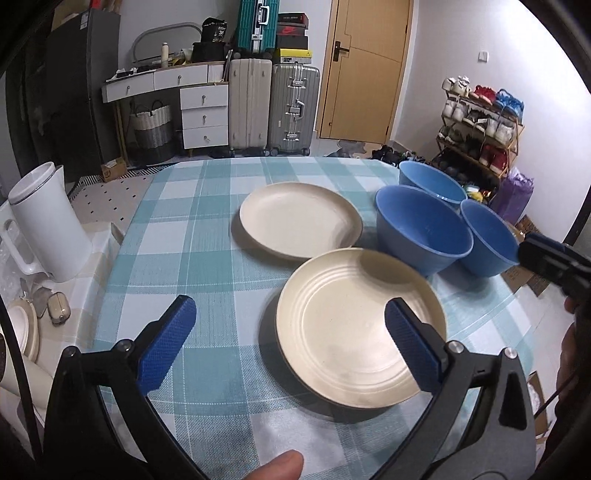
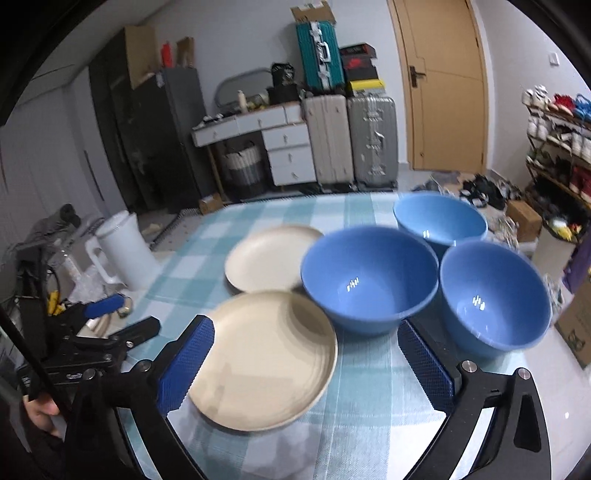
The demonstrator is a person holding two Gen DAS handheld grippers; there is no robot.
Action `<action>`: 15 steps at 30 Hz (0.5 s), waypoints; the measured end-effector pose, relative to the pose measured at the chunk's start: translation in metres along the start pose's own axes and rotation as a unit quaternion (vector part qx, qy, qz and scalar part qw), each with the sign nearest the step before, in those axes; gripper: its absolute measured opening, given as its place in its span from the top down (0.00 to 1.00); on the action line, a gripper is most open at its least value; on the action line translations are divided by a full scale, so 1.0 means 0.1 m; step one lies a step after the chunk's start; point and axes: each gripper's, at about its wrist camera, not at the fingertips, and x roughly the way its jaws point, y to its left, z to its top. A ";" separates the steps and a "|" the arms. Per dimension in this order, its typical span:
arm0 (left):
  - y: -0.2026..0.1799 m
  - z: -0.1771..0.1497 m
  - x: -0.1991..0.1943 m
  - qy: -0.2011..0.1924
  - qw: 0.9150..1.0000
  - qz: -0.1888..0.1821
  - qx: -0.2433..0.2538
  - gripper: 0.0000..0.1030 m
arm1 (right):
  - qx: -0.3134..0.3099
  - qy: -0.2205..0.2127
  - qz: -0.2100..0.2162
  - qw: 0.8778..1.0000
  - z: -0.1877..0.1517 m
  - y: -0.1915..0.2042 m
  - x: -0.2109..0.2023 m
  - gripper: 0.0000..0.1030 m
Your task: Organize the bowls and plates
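Plates, two cream ones [image 1: 301, 220] [image 1: 360, 326], lie mid-table on the checked tablecloth [image 1: 207, 236]; three blue bowls [image 2: 369, 277] cluster toward its right edge; left gripper [image 1: 290, 345] and right gripper [image 2: 304, 363] hover released, grasping nothing

Checked tablecloth [image 1: 207, 229], teal and white, covering the table; white kettle [image 1: 48, 225] beside its left edge, standing upright on a lower pale surface; white dresser [image 1: 192, 99] with drawers against the far wall, oval mirror [image 1: 166, 38] and a bottle [image 1: 164, 55] on top; woven basket [image 1: 152, 127] under it; dark cabinet [image 1: 79, 85] to the left; beige suitcase [image 1: 250, 107] and silver suitcase [image 1: 293, 109] side by side, upright, teal suitcase [image 1: 255, 26] and shoeboxes [image 1: 292, 35] stacked above them; wooden door [image 1: 365, 66], closed; shoe rack [image 1: 480, 125] at right, full of shoes; purple bag [image 1: 513, 197] beside it; cardboard box [image 2: 522, 219] on the floor
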 end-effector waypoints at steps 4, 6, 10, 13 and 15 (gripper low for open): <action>0.06 0.13 -0.08 -0.003 1.000 -0.002 -0.015 0.01 | -0.006 -0.015 0.029 0.999 0.23 0.01 -0.20 0.01; 0.10 0.21 -0.12 -0.005 1.000 -0.002 -0.021 0.01 | -0.014 -0.019 0.038 0.999 0.35 0.03 -0.29 0.01; 0.18 0.35 -0.14 -0.004 0.999 0.006 -0.032 0.01 | -0.025 -0.019 0.062 0.998 0.55 0.06 -0.37 0.01; 0.25 0.45 -0.13 -0.001 0.999 0.002 -0.048 0.01 | -0.036 -0.024 0.069 0.997 0.72 0.07 -0.39 0.01; 0.30 0.52 -0.12 0.001 0.998 0.012 -0.055 0.01 | -0.036 -0.027 0.073 0.996 0.84 0.07 -0.38 0.01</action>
